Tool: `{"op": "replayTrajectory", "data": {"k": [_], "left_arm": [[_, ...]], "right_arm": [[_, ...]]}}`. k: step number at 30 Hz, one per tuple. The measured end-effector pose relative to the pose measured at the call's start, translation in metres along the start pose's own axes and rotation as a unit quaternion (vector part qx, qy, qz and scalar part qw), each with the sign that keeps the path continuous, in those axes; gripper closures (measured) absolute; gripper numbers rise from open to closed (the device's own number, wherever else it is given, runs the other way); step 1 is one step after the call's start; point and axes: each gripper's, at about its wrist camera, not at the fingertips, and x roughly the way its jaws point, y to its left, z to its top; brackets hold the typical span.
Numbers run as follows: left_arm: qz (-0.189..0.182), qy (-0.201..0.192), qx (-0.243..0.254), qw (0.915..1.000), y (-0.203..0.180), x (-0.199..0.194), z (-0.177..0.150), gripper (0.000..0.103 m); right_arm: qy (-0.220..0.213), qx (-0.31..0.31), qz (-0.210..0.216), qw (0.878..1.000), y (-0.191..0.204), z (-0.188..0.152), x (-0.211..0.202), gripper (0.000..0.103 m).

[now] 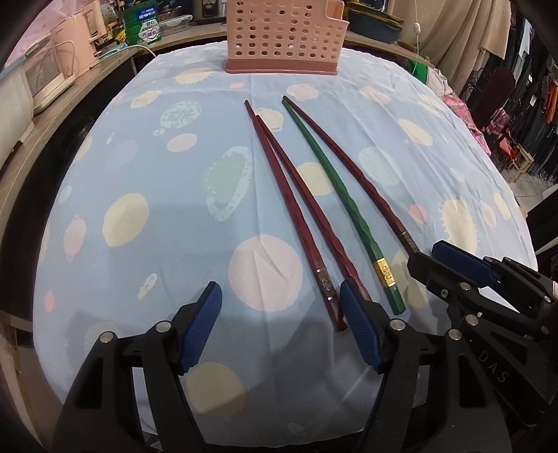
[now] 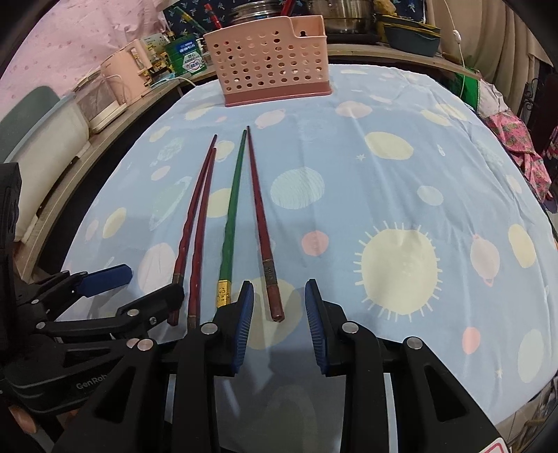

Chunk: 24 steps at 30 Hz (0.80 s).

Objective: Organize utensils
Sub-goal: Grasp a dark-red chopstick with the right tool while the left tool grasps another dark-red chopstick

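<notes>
Several chopsticks lie side by side on the blue planet-print cloth [image 1: 157, 216], pointing toward a pink perforated utensil basket [image 1: 284, 35] [image 2: 272, 59] at the far edge. My left gripper [image 1: 282, 324] is open. The thick end of the leftmost red chopstick [image 1: 279, 174] lies just inside its right finger [image 1: 359, 327], and a second red chopstick [image 1: 314, 209] passes under that finger. Beside them lies a green chopstick [image 1: 334, 181] [image 2: 232, 209]. My right gripper [image 2: 279, 313] is open around the end of the rightmost red chopstick [image 2: 261, 226], with its pads clear of it.
A wooden shelf [image 1: 52, 104] with a pink kettle [image 1: 69, 45] and white appliances runs along the left. Pots and containers [image 2: 348, 14] stand behind the basket. Clothes and pink fabric [image 2: 516, 139] hang off the right side. The cloth is bare to the right of the chopsticks.
</notes>
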Motion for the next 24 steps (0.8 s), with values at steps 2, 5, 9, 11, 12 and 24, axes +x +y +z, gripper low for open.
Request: {"op": "replayTrajectory", "data": {"k": [2, 5, 9, 11, 12, 24], "left_arm": [[0.003, -0.002, 0.002, 1.0000, 0.000, 0.000, 0.000, 0.041], [0.006, -0.005, 0.004, 1.0000, 0.000, -0.001, -0.001, 0.052], [-0.002, -0.009, 0.002, 1.0000, 0.003, -0.003, -0.001, 0.074], [-0.012, -0.009, -0.001, 0.9999, 0.005, -0.004, -0.001, 0.092], [-0.016, -0.009, -0.004, 0.9998, 0.006, -0.004, -0.001, 0.094], [-0.021, -0.042, -0.040, 0.9981, 0.026, -0.040, 0.005, 0.096]], "right_arm": [[0.005, 0.000, 0.002, 1.000, 0.000, -0.001, 0.004, 0.076], [0.004, 0.000, -0.002, 1.000, -0.002, -0.001, 0.005, 0.082], [0.003, -0.005, -0.004, 1.000, -0.001, -0.003, 0.005, 0.093], [0.002, -0.005, -0.003, 1.000, -0.002, -0.004, 0.004, 0.094], [0.002, -0.004, -0.002, 1.000, -0.002, -0.004, 0.004, 0.094], [-0.041, 0.013, 0.007, 0.999, -0.009, 0.000, -0.033, 0.096]]}}
